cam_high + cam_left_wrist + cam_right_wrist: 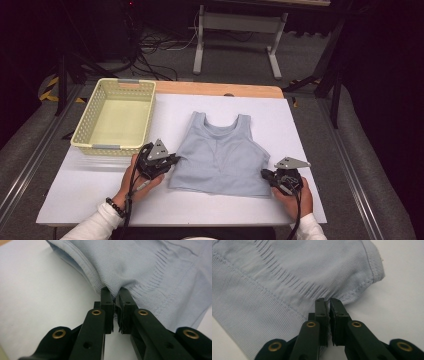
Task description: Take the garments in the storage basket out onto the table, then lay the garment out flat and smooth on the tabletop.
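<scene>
A pale blue top lies flat on the counter. The left gripper pinches its side edge; the right gripper pinches its hem corner, fingers together on cloth.

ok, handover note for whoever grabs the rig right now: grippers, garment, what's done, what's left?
Left gripper: jaws shut on the light blue ribbed sleeveless top, pinching its side edge below the armhole.
Right gripper: jaws shut on the same top at the opposite side edge, close to the bottom hem corner.
The top lies flat, neckline away from the person, on the white table cover.
The pale yellow perforated plastic basket stands at the table's far left and holds nothing.
Done: both side grips taken.
Left, probably: fold the top and put it in the basket; no fold made yet.
</scene>
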The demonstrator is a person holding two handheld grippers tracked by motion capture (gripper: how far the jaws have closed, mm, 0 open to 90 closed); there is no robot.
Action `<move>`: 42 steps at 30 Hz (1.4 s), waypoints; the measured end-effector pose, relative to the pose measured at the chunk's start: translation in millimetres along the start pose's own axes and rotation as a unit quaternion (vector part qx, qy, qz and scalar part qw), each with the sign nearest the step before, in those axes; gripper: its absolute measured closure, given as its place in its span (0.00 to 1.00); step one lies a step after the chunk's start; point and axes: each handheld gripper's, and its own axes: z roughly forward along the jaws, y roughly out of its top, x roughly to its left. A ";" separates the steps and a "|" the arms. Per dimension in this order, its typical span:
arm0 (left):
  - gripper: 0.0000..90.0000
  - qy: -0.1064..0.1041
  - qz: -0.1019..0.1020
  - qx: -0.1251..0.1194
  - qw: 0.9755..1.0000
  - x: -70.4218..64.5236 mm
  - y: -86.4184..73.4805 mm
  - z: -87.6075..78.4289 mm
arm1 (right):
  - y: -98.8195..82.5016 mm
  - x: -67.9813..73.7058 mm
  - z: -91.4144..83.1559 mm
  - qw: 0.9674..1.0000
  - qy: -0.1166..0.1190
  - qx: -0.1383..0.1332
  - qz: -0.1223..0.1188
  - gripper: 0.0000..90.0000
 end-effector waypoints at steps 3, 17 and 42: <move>0.88 0.011 -0.016 -0.017 1.000 1.7 -1.1 -6.2 | 4.5 3.4 -3.4 1.000 -0.010 -0.012 -0.020 0.97; 0.72 0.026 0.016 -0.053 0.998 -10.4 2.4 -29.9 | 11.7 -1.1 -21.6 0.994 -0.045 -0.102 -0.011 0.73; 0.47 0.097 -0.086 -0.023 0.991 69.2 -31.4 -55.6 | 6.9 -5.7 -10.1 0.994 -0.054 -0.092 -0.008 0.51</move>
